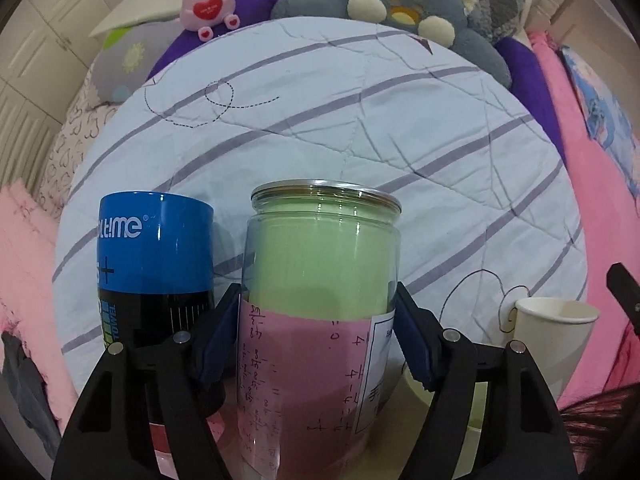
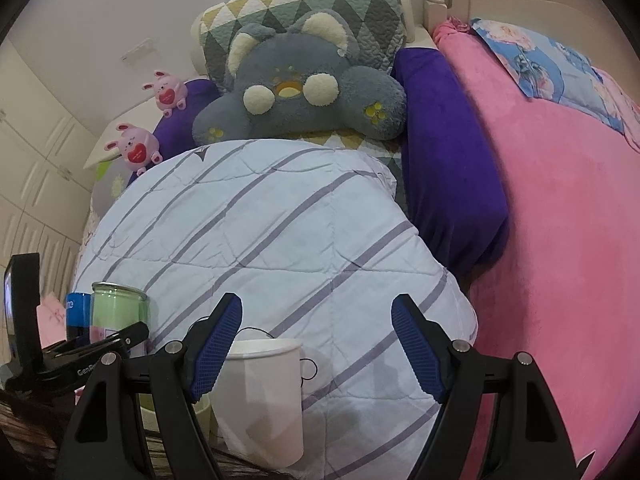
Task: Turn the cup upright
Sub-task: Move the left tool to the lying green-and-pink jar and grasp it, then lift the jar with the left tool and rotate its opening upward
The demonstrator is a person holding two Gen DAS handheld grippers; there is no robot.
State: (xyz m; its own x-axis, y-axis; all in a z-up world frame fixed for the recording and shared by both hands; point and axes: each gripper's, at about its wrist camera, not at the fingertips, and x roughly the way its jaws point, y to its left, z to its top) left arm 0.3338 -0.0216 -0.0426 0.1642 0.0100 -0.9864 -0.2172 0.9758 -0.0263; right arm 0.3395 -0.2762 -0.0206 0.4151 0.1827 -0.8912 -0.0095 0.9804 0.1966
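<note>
The white paper cup (image 2: 262, 396) stands on the pale blue striped quilt (image 2: 280, 232), near the front of the bed, and its open rim looks to be facing up, so I judge the flip already done or nearly so. From the left wrist view the same cup (image 1: 554, 320) sits off to the right, mouth up, well clear of that hand's work.

The right gripper (image 2: 316, 344) is the nearer one. Its blue pads are spread wide, holding nothing, and the cup sits between them but hard over to the left, its rim just beside the left pad (image 2: 216, 344). Touching or a sliver apart, I cannot tell. The cup's long axis runs upright, roughly square to the line across the jaws, so any re-grip would need the gripper shifted left to centre it.

Over on the left, the left gripper (image 1: 316, 328) has its pads pressed against either side of a clear glass jar with pale green contents and a pink paper label (image 1: 320, 288), which it grips low on the body. Just beside the jar, on its left, stands a blue and black cylindrical tube (image 1: 154, 248).

The cup's base is cut off by the frame edge and something dark, so whether it rests flat is hidden. A grey plush toy (image 2: 296, 96) lies far back against the pillows.
</note>
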